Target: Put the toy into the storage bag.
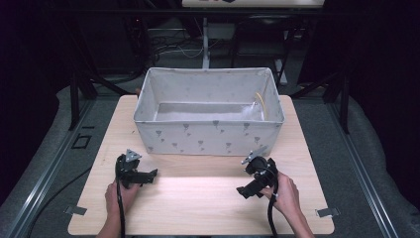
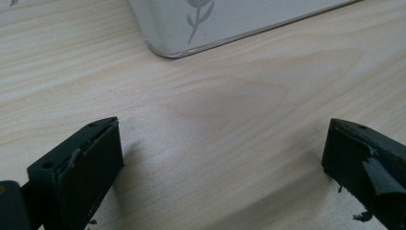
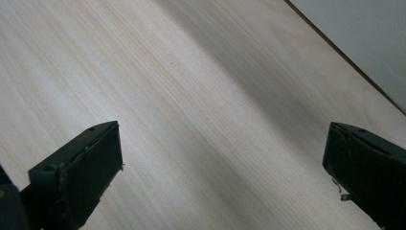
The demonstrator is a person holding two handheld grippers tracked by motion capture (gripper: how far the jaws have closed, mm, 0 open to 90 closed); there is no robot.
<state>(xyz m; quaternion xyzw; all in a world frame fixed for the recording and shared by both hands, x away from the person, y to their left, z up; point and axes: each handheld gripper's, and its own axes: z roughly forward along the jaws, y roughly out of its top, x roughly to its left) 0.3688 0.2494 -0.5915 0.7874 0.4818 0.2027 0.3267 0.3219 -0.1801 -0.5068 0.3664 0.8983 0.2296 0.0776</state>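
No brand, label or legible writing is seen on anything; the only marking is a repeated pattern of small grey flower sprigs printed on the pale fabric storage bin [image 1: 208, 134]. The bin is set on the far half of the light wooden desk [image 1: 198, 198], its long axis running from left to right across the desk and its open top facing upward; a thin yellowish strip is seen against its inner right wall, too small to be identified. In the left claw view one rounded bottom corner of the bin [image 2: 182, 33] is shown resting on the wood, with one printed sprig above it. The left claw [image 1: 141, 176] is held low over the near left part of the desk, well short of the bin's front wall, and is pointed toward the right; its jaws are spread wide and nothing is gripped between them, only bare wood being seen there [image 2: 222, 158]. The right claw [image 1: 245, 191] is held over the near right part of the desk, just in front of the bin's right front corner, and is pointed leftward and toward the person; its jaws are likewise spread wide over bare wood [image 3: 222, 158], with nothing held. In the right claw view a strip of the bin's wall [image 3: 364, 43] is seen at the upper right.
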